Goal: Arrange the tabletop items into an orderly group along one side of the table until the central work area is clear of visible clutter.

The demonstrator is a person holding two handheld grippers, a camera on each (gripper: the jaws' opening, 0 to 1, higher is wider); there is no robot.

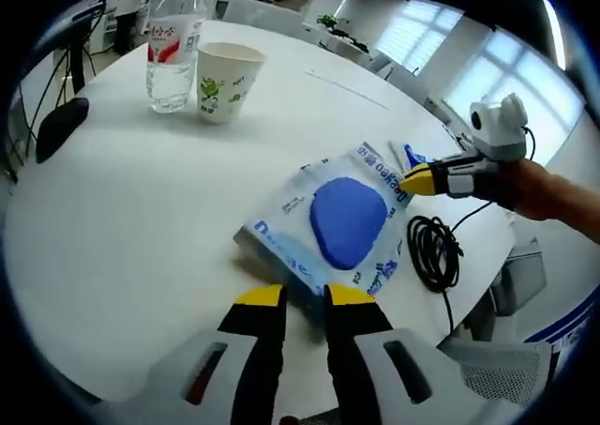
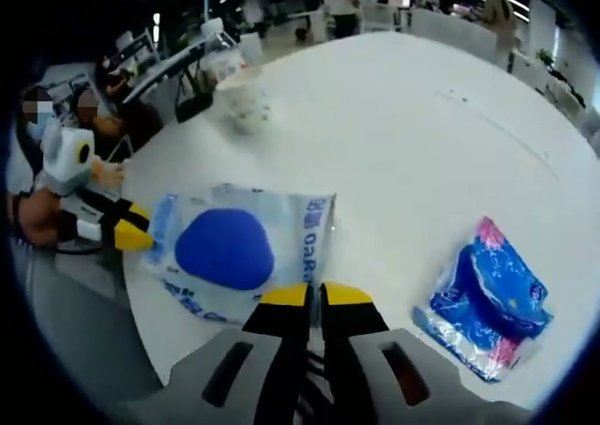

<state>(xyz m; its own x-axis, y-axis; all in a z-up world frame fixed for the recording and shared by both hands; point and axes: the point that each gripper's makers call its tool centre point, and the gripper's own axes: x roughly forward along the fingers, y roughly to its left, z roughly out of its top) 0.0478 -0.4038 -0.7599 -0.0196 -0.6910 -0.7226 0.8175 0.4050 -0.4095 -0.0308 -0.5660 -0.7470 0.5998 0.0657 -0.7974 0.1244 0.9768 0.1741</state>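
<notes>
A clear wipes pack with a blue lid [image 1: 347,220] lies on the white table [image 1: 131,228] near its edge. My left gripper [image 1: 305,296] is at the pack's near edge, its yellow-tipped jaws closed on that thick edge. The right gripper [image 1: 419,179] reaches in from the right and pinches the pack's far corner. In the right gripper view the same pack [image 2: 225,249] lies just ahead of my right gripper [image 2: 316,295], whose jaws are nearly together on its edge. The left gripper [image 2: 131,233] touches the pack's opposite side there.
A water bottle [image 1: 173,54] and a paper cup [image 1: 228,80] stand together at the far side. A black cable [image 1: 433,251] coils by the table edge, and a dark object [image 1: 61,125] lies at the left. A blue-and-pink packet [image 2: 487,298] lies to the right.
</notes>
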